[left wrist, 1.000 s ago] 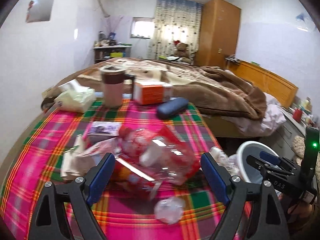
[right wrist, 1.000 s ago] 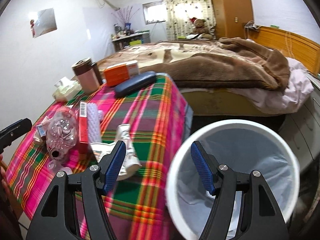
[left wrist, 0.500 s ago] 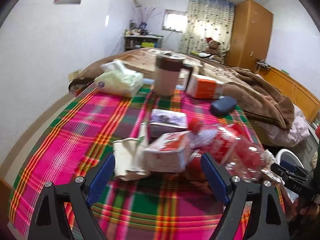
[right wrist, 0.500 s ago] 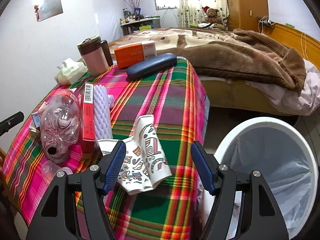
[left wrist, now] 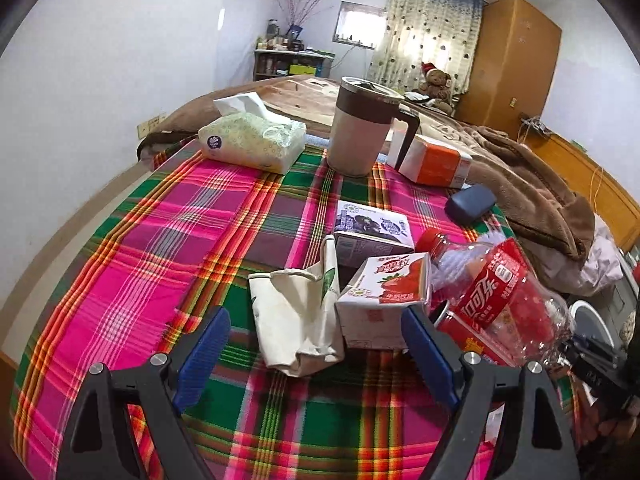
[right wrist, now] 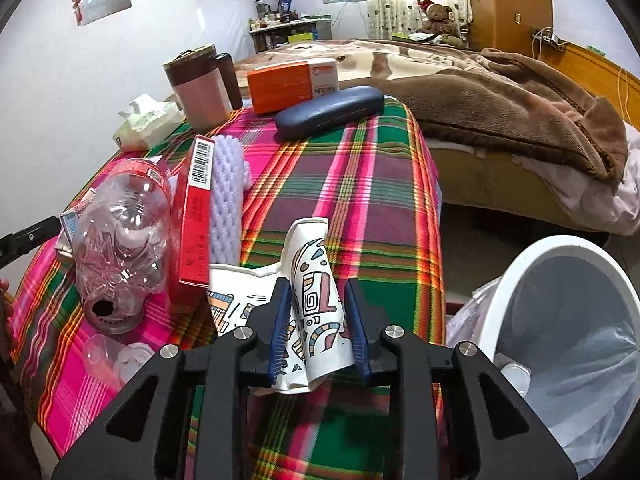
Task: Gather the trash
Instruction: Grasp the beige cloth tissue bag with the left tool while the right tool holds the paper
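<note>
On the plaid table [right wrist: 372, 184], the crushed clear bottle [right wrist: 120, 232] lies far left, a red box [right wrist: 194, 216] and bristly roll [right wrist: 227, 196] beside it. The right gripper [right wrist: 316, 320] has its jaws clamped on the patterned paper cup [right wrist: 310, 288], long axis pointing away toward the glasses case [right wrist: 330, 112]. The white bin [right wrist: 560, 320] stands right. The left gripper [left wrist: 316, 348] gapes wide around a flattened cream cup [left wrist: 292, 320] and strawberry carton [left wrist: 384, 300].

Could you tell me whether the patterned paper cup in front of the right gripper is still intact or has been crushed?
Crushed. The patterned paper cup lies flattened and creased on the plaid tablecloth, with the right gripper's jaws closed against its sides.
</note>
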Motion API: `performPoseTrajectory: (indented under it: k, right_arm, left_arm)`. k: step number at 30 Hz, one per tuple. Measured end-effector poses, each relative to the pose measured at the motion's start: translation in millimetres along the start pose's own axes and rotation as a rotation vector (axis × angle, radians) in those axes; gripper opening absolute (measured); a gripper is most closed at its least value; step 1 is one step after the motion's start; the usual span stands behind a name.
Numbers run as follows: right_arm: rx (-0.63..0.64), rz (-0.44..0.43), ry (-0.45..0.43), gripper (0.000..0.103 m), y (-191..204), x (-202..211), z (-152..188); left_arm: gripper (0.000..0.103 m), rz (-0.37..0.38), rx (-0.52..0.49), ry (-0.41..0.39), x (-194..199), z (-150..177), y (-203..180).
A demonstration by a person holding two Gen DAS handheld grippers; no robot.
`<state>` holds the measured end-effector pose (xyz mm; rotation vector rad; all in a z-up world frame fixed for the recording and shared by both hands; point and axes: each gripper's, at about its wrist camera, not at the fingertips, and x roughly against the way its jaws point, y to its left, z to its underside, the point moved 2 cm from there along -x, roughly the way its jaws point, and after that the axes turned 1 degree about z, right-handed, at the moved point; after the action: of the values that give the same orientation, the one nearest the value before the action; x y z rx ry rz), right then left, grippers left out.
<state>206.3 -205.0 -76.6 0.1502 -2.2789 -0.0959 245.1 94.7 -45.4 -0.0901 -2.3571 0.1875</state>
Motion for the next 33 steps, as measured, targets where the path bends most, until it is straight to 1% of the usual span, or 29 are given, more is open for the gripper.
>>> performPoseTrajectory:
  k: [3, 6, 10, 16, 18, 23, 25, 27, 31, 33]
  right_arm:
    - [0.007, -0.01, 0.001, 0.019, 5.4, -3.0, -2.1]
    - [0.015, -0.014, 0.001, 0.019, 11.6, -7.0, -4.9]
    - [0.008, -0.028, -0.002, 0.019, 16.9, -11.0, -8.5]
    - [0.002, -0.035, -0.011, 0.019, 22.7, -13.3, -11.2]
    - [0.003, -0.032, -0.011, 0.019, 23.0, -13.7, -11.5]
    - [-0.013, -0.025, -0.015, 0.019, 21.2, -14.8, -13.0]
    - [-0.014, -0.02, -0.017, 0.019, 20.8, -14.0, -12.2]
    - [-0.016, -0.019, -0.015, 0.019, 21.0, -14.4, -12.3]
    - [-0.019, -0.009, -0.021, 0.019, 20.8, -13.1, -12.4]
    - [-0.024, -0.008, -0.016, 0.019, 20.3, -14.4, -12.7]
  left_arm:
    - [0.087, -0.02, 0.025, 0.03, -7.2, 2.1, 10.4]
    - [0.087, -0.039, 0.04, 0.031, -7.9, 4.7, 19.5]
    - [0.087, -0.068, 0.053, 0.066, -17.2, 6.3, 30.0]
    - [0.087, -0.047, 0.066, 0.125, -37.2, 6.0, 32.1]
    - [0.087, -0.058, 0.071, 0.115, -39.9, 4.0, 32.4]
    - [0.087, -0.054, 0.099, 0.112, -46.2, -1.2, 34.7]
    - [0.087, -0.067, 0.117, 0.106, -47.2, -3.9, 37.1]
    - [0.087, -0.061, 0.138, 0.103, -48.9, -8.9, 38.1]
    - [0.087, -0.08, 0.152, 0.093, -52.7, -16.7, 38.0]
    - [0.087, -0.066, 0.169, 0.097, -57.3, -20.4, 36.8]
